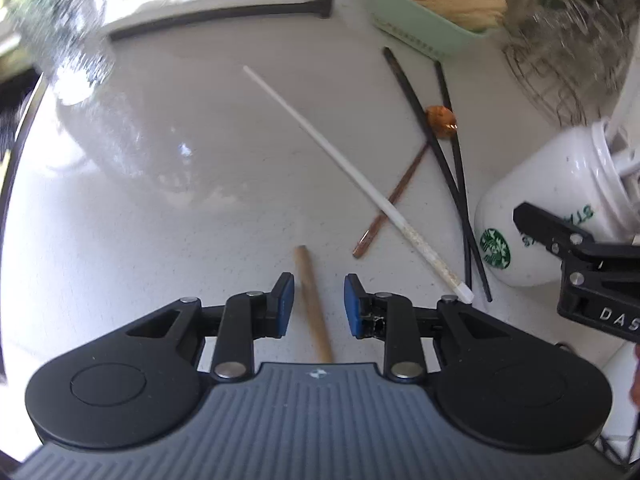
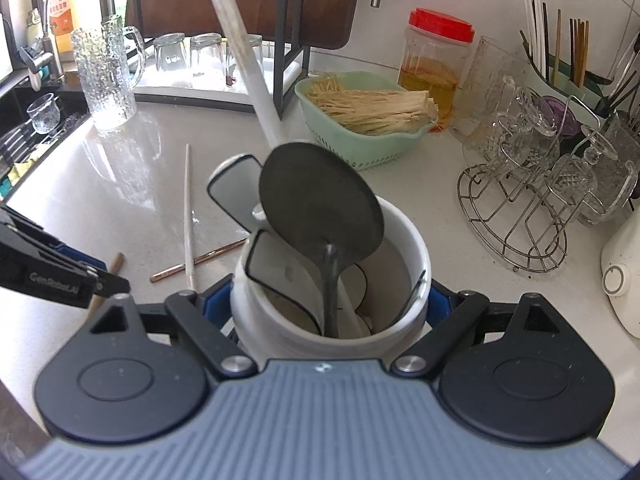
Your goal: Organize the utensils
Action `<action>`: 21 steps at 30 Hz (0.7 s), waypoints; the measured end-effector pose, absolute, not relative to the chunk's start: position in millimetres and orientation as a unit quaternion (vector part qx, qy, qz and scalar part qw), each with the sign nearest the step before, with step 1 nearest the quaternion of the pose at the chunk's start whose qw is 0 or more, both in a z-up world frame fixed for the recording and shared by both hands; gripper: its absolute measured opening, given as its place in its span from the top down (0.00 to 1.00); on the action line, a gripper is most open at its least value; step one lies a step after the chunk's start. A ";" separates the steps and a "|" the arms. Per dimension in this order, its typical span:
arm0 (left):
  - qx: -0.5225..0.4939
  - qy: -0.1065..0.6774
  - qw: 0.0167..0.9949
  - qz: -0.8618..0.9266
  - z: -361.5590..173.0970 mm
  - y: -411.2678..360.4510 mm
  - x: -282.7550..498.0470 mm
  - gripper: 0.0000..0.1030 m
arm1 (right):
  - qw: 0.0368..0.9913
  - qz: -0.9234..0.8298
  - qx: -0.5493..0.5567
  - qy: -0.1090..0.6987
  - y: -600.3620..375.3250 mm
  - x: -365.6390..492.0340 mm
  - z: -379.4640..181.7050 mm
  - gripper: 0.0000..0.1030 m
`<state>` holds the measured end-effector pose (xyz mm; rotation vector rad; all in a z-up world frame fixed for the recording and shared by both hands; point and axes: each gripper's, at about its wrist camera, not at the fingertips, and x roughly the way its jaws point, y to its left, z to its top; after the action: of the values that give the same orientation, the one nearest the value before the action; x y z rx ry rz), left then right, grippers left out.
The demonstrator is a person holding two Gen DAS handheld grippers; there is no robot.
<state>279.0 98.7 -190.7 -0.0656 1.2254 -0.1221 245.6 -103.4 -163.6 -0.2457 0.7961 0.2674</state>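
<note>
Left gripper (image 1: 319, 304): nearest my left camera, jaws parted a little, blue pads on either side of the wooden chopstick (image 1: 313, 304) but not pressing it; nothing held.
Right gripper (image 2: 332, 304): clamped around the white utensil jar (image 2: 396, 240), which fills its jaws and leans toward the left gripper.
Jar contents: a dark ladle (image 2: 320, 200), spatulas and a long white handle (image 2: 240, 44) already stand inside.
Loose utensils: on the table (image 1: 160, 200) lie a white chopstick (image 1: 352, 176), a copper-coloured one (image 1: 390, 200) crossing under it, and two black chopsticks (image 1: 432, 140) beside the jar, with an orange wrapped sweet (image 1: 441, 121) touching them.
Step in hand: I judge I am lining up to pick the wooden chopstick.
How I'd do it well: centre the pads over the stick before closing, grip near its middle so it doesn't pivot, and lift it clear.
Jar handling: I'd hold the mouth steady and tilted, aiming for the gap beside the ladle.
Risk: a thin round stick may roll off the pads; the crossed pile will need one stick at a time.
</note>
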 end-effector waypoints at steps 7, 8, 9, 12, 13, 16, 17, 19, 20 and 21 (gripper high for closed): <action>0.032 0.560 0.825 -0.072 -191.4 81.9 281.8 0.87 | 0.912 0.110 -0.113 0.378 -100.7 242.8 -165.4 0.10; 0.039 0.558 0.825 -0.073 -191.4 81.3 282.3 0.88 | 0.914 0.107 -0.111 0.376 -100.6 242.3 -165.7 0.10; 0.043 0.559 0.825 -0.073 -191.1 80.1 283.2 0.89 | 0.914 0.106 -0.111 0.375 -100.4 242.4 -165.8 0.10; 0.048 0.563 0.822 -0.069 -190.8 75.4 285.3 0.93 | 0.913 0.110 -0.109 0.377 -101.9 243.8 -165.4 0.10; 0.053 0.563 0.822 -0.065 -190.8 73.7 284.9 0.93 | 0.912 0.114 -0.104 0.380 -103.7 245.4 -165.2 0.10; 0.040 0.565 0.823 -0.053 -189.8 73.0 285.6 0.93 | 0.909 0.130 -0.088 0.386 -109.7 248.7 -166.3 0.11; 0.043 0.563 0.824 -0.045 -188.1 71.6 284.8 0.93 | 0.909 0.136 -0.088 0.384 -110.8 248.7 -167.7 0.11; 0.030 0.558 0.829 -0.035 -178.1 70.0 281.6 0.93 | 0.909 0.142 -0.087 0.382 -112.0 248.0 -168.0 0.11; 0.027 0.552 0.833 -0.030 -171.2 68.9 278.5 0.93 | 0.909 0.145 -0.085 0.382 -112.9 247.9 -167.8 0.11; 0.029 0.544 0.838 -0.027 -165.4 66.9 276.0 0.93 | 0.910 0.148 -0.084 0.377 -113.7 246.9 -168.3 0.11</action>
<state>276.0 66.9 -165.4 0.0618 1.1520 -0.0568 246.9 -113.7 -168.3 -0.1732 0.7778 0.3058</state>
